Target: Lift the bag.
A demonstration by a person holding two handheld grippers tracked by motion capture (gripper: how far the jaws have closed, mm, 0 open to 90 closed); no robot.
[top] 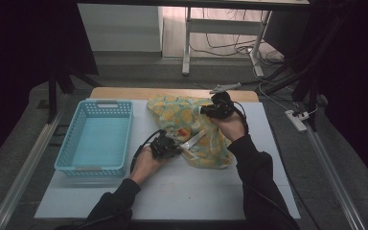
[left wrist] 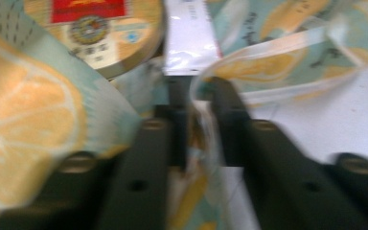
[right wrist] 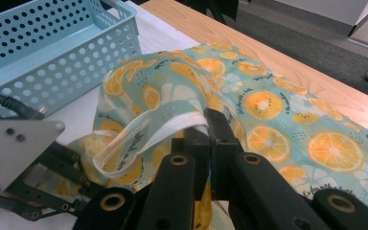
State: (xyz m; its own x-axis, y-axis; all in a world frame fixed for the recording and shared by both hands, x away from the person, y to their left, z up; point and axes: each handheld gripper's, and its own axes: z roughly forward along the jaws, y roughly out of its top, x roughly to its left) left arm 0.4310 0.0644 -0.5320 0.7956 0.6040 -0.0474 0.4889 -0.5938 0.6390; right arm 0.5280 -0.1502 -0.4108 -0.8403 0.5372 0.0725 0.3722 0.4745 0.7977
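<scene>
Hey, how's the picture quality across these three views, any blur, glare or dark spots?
High view: dim, both sides nearly black, though the bag and blue basket stay readable. Left gripper view: smeared by blur, the left gripper soft-edged, glare on the white label. Right gripper view: sharpest and evenly lit, the right gripper crisp on the bag's handle.

One fruit-print bag (top: pixel 191 129), one blue basket (top: pixel 96 139), two grippers
</scene>
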